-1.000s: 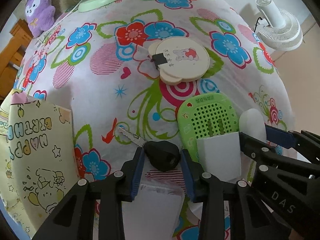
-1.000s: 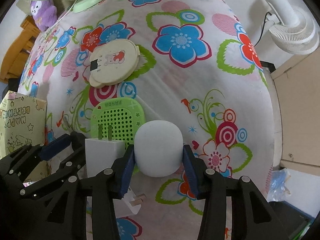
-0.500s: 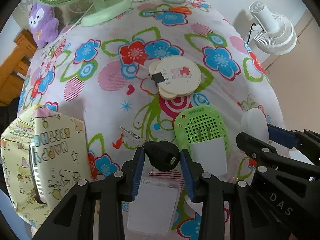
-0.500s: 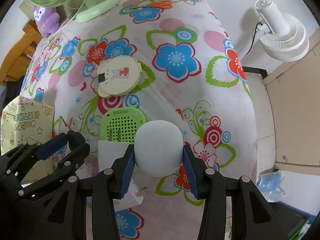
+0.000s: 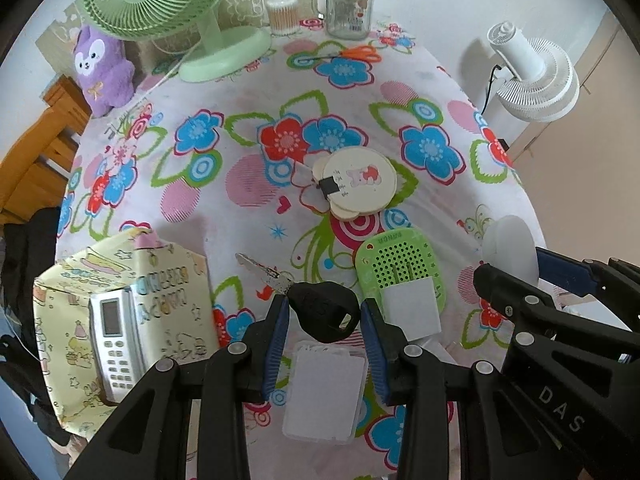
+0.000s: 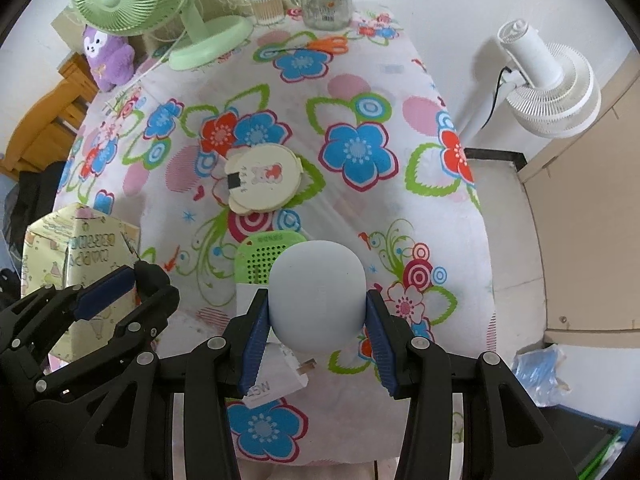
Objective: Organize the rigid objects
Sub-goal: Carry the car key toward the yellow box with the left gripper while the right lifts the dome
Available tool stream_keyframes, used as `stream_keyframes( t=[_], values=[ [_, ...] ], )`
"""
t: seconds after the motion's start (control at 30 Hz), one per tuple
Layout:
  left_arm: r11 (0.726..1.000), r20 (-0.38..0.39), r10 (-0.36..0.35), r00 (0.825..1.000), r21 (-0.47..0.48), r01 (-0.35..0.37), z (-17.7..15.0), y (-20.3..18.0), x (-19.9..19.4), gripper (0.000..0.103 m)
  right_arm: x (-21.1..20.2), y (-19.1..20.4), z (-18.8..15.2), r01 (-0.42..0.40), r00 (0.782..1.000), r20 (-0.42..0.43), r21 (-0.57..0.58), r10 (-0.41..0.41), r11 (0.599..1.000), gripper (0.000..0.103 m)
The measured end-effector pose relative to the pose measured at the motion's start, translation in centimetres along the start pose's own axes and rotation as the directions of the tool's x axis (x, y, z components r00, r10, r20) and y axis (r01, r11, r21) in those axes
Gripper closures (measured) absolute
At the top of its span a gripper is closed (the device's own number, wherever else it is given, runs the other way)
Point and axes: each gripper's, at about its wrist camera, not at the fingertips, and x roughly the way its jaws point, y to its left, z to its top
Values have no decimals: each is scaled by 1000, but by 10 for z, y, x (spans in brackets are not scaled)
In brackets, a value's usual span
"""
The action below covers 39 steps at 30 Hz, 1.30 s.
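My left gripper (image 5: 323, 314) is shut on the black head of a key (image 5: 324, 316); its silver blade (image 5: 260, 270) sticks out to the upper left. It hangs above the floral tablecloth (image 5: 360, 92). My right gripper (image 6: 318, 312) is shut on a white rounded object (image 6: 317, 288), which also shows in the left wrist view (image 5: 510, 246). On the cloth lie a green perforated device (image 5: 400, 264), a white charger (image 5: 412, 308), a clear plastic case (image 5: 324, 392) and a cream round mirror (image 5: 356, 184). A yellow gift bag (image 5: 160, 300) at the left holds a white remote (image 5: 114, 344).
At the table's far edge stand a green fan (image 5: 168, 4), a glass mug jar (image 5: 348, 4), a cotton swab tub (image 5: 282, 16), orange scissors (image 5: 352, 52) and a purple plush (image 5: 102, 68). A white floor fan (image 5: 532, 76) stands to the right, beyond the table's edge.
Both grippers have risen and pulled back from the table, each keeping its object. The bag with the remote and the far edge of the table have come into view.
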Motion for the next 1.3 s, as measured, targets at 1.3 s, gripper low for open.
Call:
stream_keyframes(
  t=[1.3],
  values=[
    [1000,65,-1,998,-6,2,-9,87,-46,66,-43,97,8,35,997,71,-37,-32,999,53]
  ],
)
